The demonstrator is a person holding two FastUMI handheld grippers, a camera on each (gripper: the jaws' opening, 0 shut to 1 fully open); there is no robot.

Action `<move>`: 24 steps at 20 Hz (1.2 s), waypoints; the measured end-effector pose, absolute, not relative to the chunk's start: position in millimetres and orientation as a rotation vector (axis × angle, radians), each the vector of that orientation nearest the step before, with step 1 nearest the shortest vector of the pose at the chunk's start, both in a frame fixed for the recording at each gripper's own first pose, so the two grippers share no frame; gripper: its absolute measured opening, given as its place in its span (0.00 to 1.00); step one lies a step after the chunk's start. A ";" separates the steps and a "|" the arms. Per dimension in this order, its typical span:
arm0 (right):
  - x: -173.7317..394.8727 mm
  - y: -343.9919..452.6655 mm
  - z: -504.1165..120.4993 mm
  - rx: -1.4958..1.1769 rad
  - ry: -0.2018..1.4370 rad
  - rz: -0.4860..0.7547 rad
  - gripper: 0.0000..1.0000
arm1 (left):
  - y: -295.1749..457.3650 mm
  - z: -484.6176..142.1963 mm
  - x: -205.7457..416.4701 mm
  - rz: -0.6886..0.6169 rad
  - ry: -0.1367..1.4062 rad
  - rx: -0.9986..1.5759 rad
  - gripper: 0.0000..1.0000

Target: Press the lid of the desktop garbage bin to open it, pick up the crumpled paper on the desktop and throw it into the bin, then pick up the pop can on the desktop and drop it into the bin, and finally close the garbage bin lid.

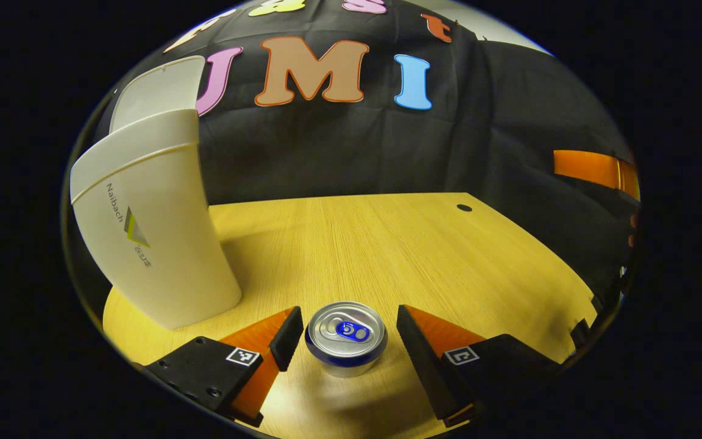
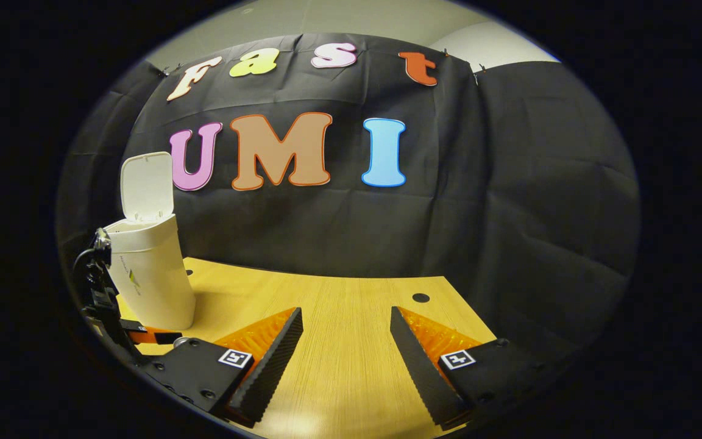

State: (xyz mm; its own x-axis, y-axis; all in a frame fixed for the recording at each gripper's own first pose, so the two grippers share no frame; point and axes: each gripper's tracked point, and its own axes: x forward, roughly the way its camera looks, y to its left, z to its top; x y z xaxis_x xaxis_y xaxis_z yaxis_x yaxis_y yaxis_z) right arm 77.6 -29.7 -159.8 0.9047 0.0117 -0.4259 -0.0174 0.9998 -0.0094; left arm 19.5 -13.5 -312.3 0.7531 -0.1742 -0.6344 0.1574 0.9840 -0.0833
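Pop can upright on desktop, between spread fingers of left gripper, not yet pinched. Garbage bin just left of it, lid up. No crumpled paper on desktop, probably binned. Right gripper spread, empty. Left: grab can, drop, close lid.
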 end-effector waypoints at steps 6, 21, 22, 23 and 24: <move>64.9 -21.6 -165.3 -0.031 0.454 0.031 0.96 | -11.9 -327.8 9.1 -0.204 0.738 -0.019 0.78; 69.5 8.3 -143.3 -0.026 0.393 0.108 0.96 | 11.1 -137.8 86.1 -0.192 0.322 -0.032 0.75; 69.1 11.5 -143.5 -0.024 0.391 0.116 0.96 | 16.9 -122.9 89.8 -0.188 0.297 -0.034 0.75; 69.0 14.1 -141.8 -0.022 0.387 0.124 0.96 | 22.4 -108.9 95.3 -0.184 0.277 -0.038 0.75; 68.1 16.9 -140.7 -0.024 0.383 0.127 1.00 | 28.0 -95.4 99.7 -0.175 0.253 -0.041 0.75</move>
State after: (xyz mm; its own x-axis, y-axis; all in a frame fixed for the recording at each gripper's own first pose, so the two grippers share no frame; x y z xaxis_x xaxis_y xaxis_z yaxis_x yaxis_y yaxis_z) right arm 68.1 16.9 -140.7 0.9197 0.1189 -0.3742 -0.1279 0.9918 0.0009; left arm 99.7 28.0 -95.4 0.9531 -0.1773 -0.2451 0.1670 0.9840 -0.0624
